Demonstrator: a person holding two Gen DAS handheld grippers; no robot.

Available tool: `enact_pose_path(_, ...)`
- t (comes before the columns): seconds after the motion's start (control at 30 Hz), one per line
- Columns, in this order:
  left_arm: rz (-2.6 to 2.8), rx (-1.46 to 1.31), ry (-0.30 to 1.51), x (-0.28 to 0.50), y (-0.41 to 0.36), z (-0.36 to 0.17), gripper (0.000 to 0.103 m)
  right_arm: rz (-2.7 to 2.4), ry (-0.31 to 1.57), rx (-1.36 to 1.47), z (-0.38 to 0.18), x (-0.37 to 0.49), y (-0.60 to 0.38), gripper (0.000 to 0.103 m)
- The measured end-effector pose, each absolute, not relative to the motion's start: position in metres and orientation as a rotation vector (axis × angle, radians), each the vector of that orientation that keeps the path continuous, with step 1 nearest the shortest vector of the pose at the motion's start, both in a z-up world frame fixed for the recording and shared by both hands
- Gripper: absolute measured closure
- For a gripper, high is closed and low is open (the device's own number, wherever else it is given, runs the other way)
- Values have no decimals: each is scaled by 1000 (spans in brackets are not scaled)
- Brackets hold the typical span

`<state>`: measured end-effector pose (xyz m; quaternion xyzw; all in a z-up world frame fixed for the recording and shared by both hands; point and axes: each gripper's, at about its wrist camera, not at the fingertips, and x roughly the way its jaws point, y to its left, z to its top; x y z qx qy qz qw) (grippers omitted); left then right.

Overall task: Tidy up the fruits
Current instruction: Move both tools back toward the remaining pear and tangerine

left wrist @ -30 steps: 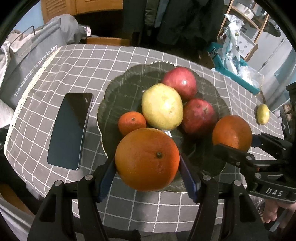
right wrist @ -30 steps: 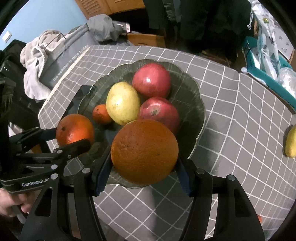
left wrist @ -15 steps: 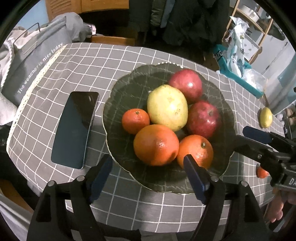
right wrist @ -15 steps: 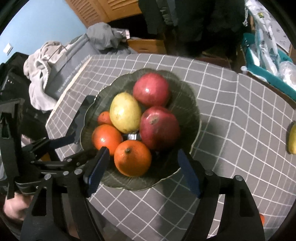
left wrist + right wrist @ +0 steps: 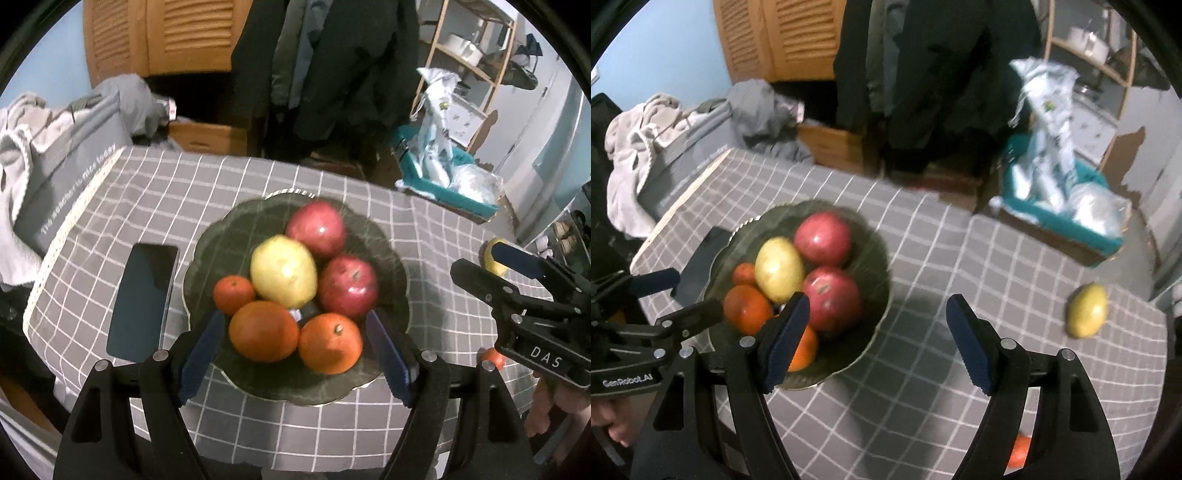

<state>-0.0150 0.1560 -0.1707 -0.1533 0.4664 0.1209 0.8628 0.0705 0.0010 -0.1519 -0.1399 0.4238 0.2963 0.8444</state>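
Observation:
A dark green plate (image 5: 221, 236) on the checked cloth holds two red apples (image 5: 316, 229), a yellow pear (image 5: 283, 271), a small tangerine (image 5: 233, 294) and two oranges (image 5: 264, 330) at its near side. My left gripper (image 5: 295, 317) hangs open above the near rim, clear of the oranges. My right gripper (image 5: 878, 301) is open and empty over the plate's (image 5: 875, 258) right edge and the cloth. A lemon (image 5: 1086, 310) lies on the cloth to the far right. A small orange fruit (image 5: 1019, 450) sits near the table's front edge, partly hidden by my right finger.
A black phone (image 5: 146, 295) lies flat just left of the plate. A grey bag (image 5: 70, 173) with clothes stands off the table's left edge. A teal bin (image 5: 443, 184) with plastic bags stands beyond the far right corner. A hand (image 5: 554, 402) holds the right gripper.
Each gripper was shut on an orange above the plate. Both opened and the two oranges now lie in the plate. Both grippers rose and drew back, the right one swinging toward the lemon.

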Motion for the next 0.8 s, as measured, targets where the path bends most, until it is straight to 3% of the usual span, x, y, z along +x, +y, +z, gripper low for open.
enact_pose_path(0.1, 247, -321, 948, -15, 151, -161, 17, 592, 858, -288, -141, 71, -8, 26)
enact_pose_path(0.8, 176, -304, 850, 9, 102, -121, 17, 398, 758, -223, -106, 84, -93, 26)
